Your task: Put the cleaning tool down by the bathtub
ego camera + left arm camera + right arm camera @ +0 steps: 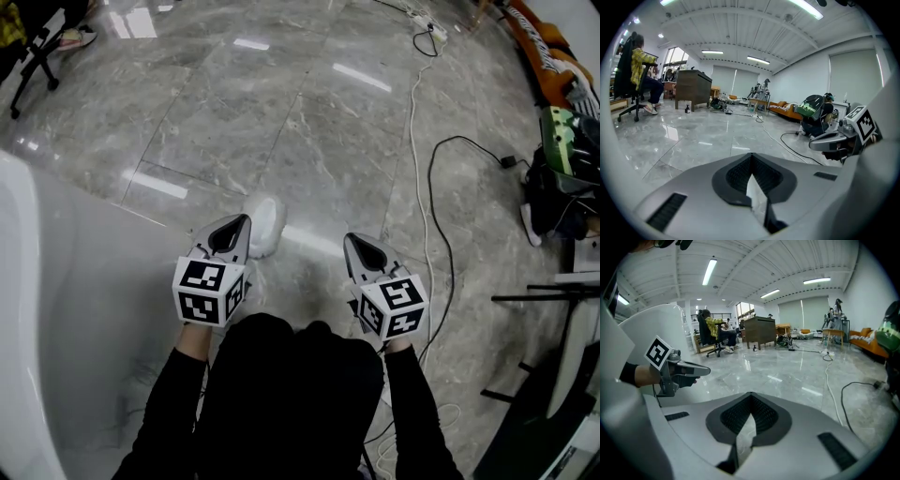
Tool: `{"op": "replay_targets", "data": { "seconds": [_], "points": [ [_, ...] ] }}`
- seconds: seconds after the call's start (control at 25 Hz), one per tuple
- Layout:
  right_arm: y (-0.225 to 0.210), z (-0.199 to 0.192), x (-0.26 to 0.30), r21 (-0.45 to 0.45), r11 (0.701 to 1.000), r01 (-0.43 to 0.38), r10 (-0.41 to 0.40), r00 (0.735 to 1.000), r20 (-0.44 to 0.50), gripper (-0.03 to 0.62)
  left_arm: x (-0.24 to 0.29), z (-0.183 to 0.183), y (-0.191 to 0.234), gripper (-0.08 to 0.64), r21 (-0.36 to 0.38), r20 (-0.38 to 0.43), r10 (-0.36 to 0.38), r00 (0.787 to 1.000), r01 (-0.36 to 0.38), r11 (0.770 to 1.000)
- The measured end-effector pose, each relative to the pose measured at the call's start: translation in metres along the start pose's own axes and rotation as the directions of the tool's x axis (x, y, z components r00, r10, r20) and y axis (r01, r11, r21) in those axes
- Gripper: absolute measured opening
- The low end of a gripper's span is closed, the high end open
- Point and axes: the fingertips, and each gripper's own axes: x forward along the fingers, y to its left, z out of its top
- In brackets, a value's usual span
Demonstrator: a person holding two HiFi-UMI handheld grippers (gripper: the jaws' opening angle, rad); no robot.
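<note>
Both tongs are closed with nothing in them: the left gripper (236, 225) and the right gripper (357, 246) hang side by side over the marble floor (309, 112). The white fluffy cleaning tool (267, 225) lies on the floor just past the left gripper's tip, near the bathtub (23, 319).

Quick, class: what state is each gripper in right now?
Left gripper: closed, holding nothing.
Right gripper: closed, holding nothing.

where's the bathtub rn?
Head view, far left: the white bathtub fills the left edge, just left of the left gripper.
</note>
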Motion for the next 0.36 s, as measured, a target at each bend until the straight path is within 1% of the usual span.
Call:
{"op": "replay_targets", "data": {
  "seconds": [0.36],
  "points": [
    [-0.0005, 0.0036, -0.001, -0.021, 1.0, 0.0, 0.0, 1.0, 0.007, 0.0, 0.0011, 0.0052, -0.0015, 0.008, 0.009, 0.007, -0.004, 1.0, 0.003, 1.0]
  ]
}}
